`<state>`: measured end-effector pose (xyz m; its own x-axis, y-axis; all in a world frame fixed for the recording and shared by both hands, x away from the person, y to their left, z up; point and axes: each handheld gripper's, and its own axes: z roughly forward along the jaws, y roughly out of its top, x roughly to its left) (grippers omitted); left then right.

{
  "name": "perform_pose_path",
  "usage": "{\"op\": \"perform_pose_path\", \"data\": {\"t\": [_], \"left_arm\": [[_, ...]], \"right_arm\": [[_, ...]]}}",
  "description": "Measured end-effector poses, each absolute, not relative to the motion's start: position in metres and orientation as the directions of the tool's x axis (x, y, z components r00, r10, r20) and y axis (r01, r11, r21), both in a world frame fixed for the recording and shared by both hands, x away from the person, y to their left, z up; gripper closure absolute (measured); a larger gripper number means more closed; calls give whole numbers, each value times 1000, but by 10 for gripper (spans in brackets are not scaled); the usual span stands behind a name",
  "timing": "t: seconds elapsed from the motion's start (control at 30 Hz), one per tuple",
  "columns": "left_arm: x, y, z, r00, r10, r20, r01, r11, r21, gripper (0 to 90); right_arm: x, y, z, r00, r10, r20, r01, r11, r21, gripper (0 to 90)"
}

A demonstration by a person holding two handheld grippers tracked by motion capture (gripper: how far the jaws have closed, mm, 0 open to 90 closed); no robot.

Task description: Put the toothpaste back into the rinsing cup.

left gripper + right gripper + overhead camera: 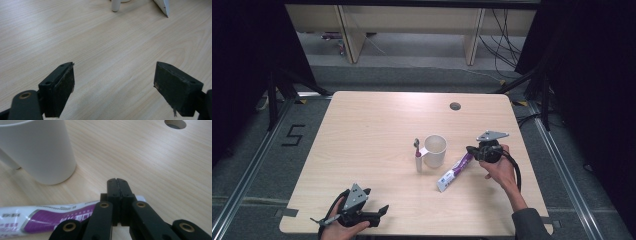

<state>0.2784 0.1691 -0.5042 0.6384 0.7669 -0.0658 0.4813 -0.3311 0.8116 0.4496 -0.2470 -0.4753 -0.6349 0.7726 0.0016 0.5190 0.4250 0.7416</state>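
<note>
The right gripper [472, 150] is positioned toward the right edge of the table [372, 125], with a hand wrapped around its body. In the right gripper view, its two black jaws are standing pressed together at the tips, and the cap end of the toothpaste tube [50, 216] is passing beneath them; whether the pads are pinching the tube cannot be told from that view. In the high view, the purple-and-white toothpaste tube [454, 171] is running diagonally from the gripper tips toward the near edge, with its flat white end lying closer to the person.

The white cup [435, 150] is standing upright near the middle of the table, just beside the tube's upper end. A toothbrush [417, 155] is standing upright at the cup's left side, touching or nearly touching it.

The left gripper [379, 212] is resting at the near-left corner of the table, held by the left hand. In the left gripper view, its jaws are standing wide apart over bare wood with nothing between them.

A round cable hole [455, 106] is sitting near the far edge.
</note>
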Motion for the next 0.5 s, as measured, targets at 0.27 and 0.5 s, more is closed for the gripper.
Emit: {"op": "perform_pose_path", "data": {"t": [0.27, 0.5], "left_arm": [[278, 171, -503, 643, 764, -46, 477, -352, 805, 167], [277, 170, -504, 638, 767, -66, 481, -329, 813, 169]], "right_arm": [[471, -235, -485, -625, 780, -21, 560, 467, 684, 900], [475, -235, -489, -637, 771, -34, 560, 492, 666, 900]]}}
